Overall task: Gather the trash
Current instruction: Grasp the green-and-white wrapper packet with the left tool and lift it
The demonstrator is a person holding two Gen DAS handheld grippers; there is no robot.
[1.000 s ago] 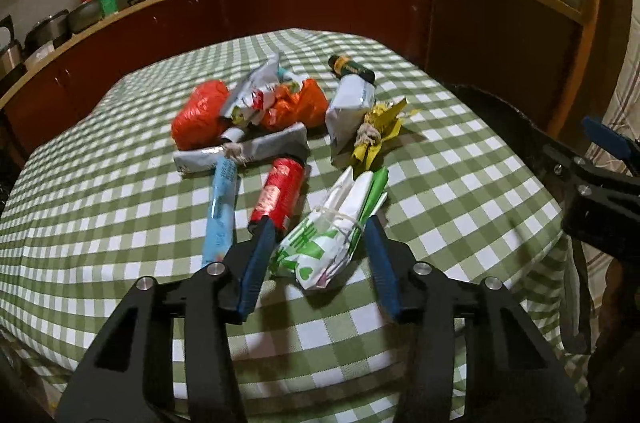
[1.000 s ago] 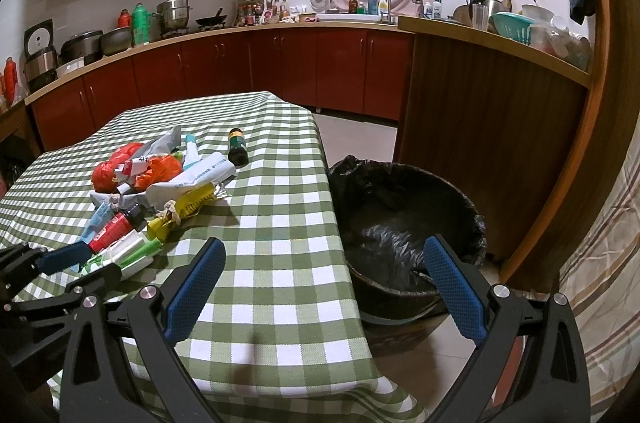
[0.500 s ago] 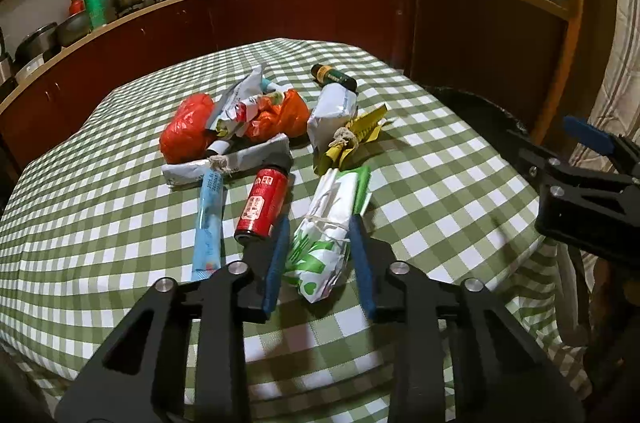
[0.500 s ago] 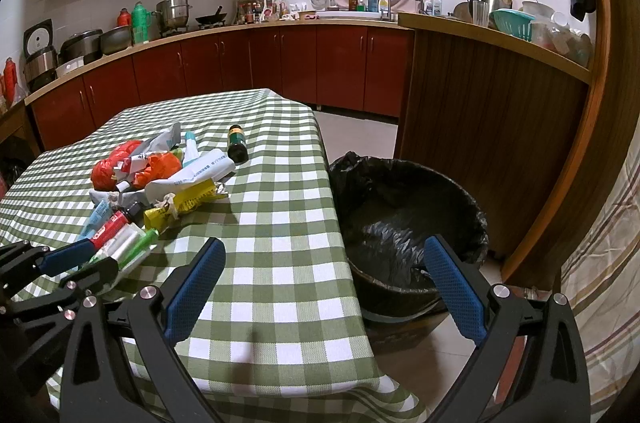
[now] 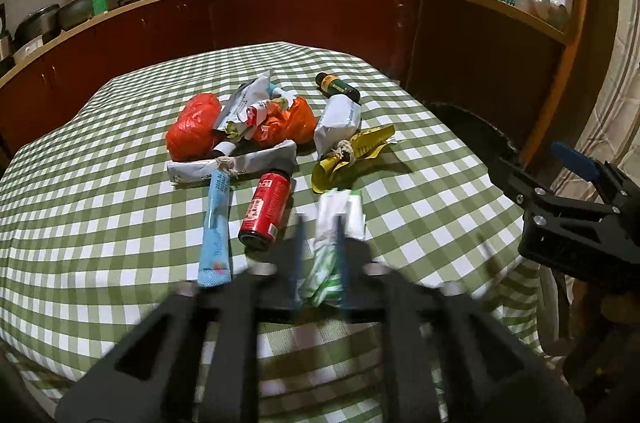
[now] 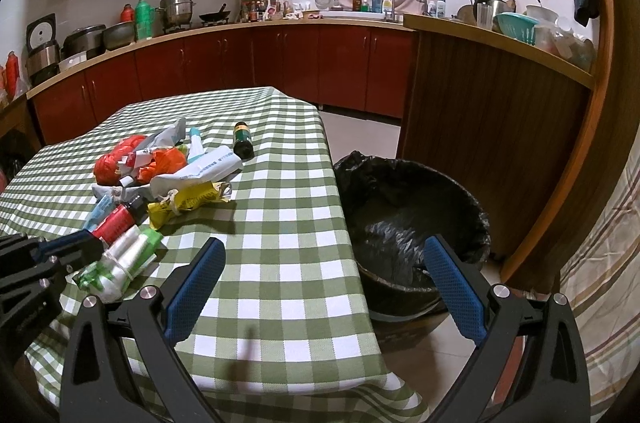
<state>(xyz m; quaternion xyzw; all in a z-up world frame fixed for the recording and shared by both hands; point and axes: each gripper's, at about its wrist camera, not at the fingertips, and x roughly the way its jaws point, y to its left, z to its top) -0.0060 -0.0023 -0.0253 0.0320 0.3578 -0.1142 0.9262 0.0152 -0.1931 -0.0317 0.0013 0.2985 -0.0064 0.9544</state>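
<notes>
While your left tongs (image 5: 319, 255), jaws easing apart, pinch the tied green-and-white plastic wrapper bundle (image 5: 334, 243) at the tabletop's (image 5: 120, 215) near edge, you are mid-pickup. Carry it next to the black-lined round bin (image 6: 412, 219) beside the tabletop; your right tongs (image 6: 324, 287) gape wide, empty.

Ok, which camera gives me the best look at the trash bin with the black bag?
The right wrist view. There the trash bin sits on the floor beside the table, with its whole rim and black liner visible between the fingers of the open right claw. The left wrist view catches only a dark sliver of its rim past the table's right edge.
</notes>
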